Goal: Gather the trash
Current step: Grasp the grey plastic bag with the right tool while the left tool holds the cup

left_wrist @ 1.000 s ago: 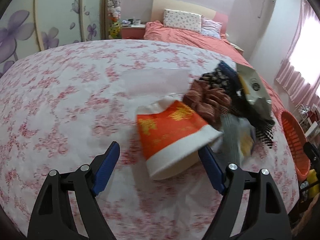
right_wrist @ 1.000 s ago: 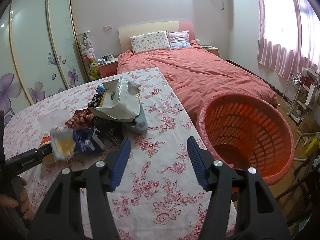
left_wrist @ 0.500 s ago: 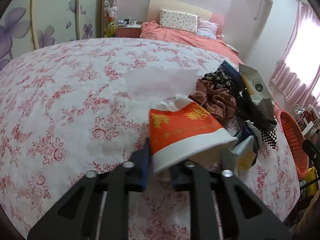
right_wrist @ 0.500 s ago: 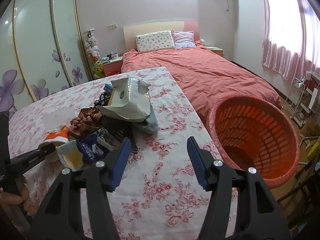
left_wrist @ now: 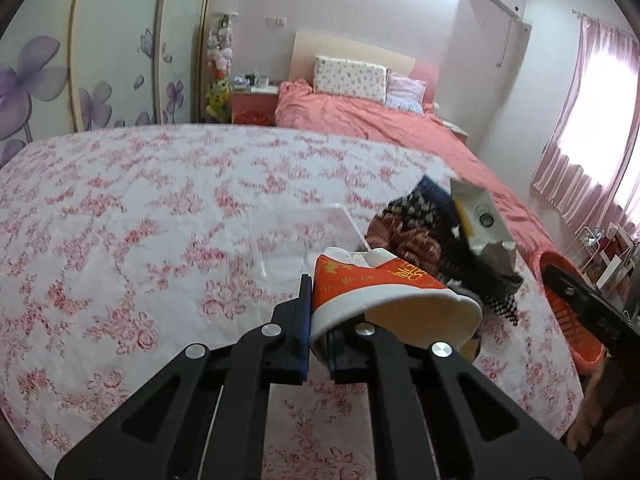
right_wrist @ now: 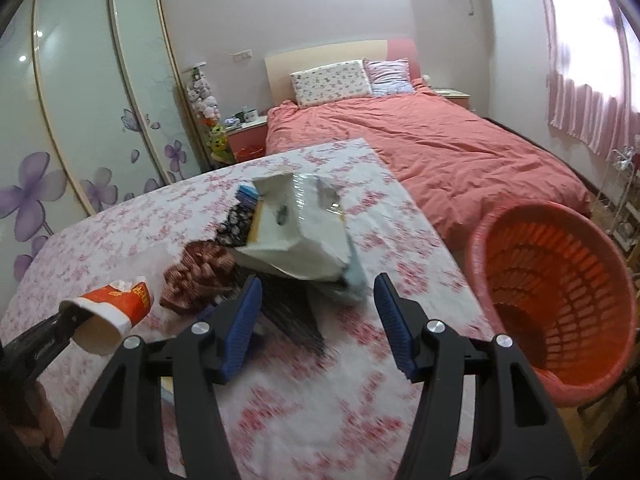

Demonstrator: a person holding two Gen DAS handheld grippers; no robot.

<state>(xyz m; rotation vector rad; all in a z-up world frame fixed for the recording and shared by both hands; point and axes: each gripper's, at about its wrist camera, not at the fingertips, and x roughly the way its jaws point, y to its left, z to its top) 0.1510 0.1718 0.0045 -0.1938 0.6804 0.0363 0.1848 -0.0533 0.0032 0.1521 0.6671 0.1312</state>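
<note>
Paper cup (left_wrist: 384,300) pinched by rim in left tool (left_wrist: 318,332); right tool (right_wrist: 318,320) agape, w/ nothing.

My left camera sits low over the table (left_wrist: 120,208), looking along my left hand-held gripper (left_wrist: 318,320) toward the bed (left_wrist: 380,128) and headboard wall. My right camera looks from the table's near right edge, higher, across the same cloth toward the bed, with the orange basket (right_wrist: 552,300) close on its right. Both views share the paper cup (left_wrist: 384,292), the pile of wrappers (right_wrist: 296,236), the bed and the wardrobe (right_wrist: 80,120).
</note>
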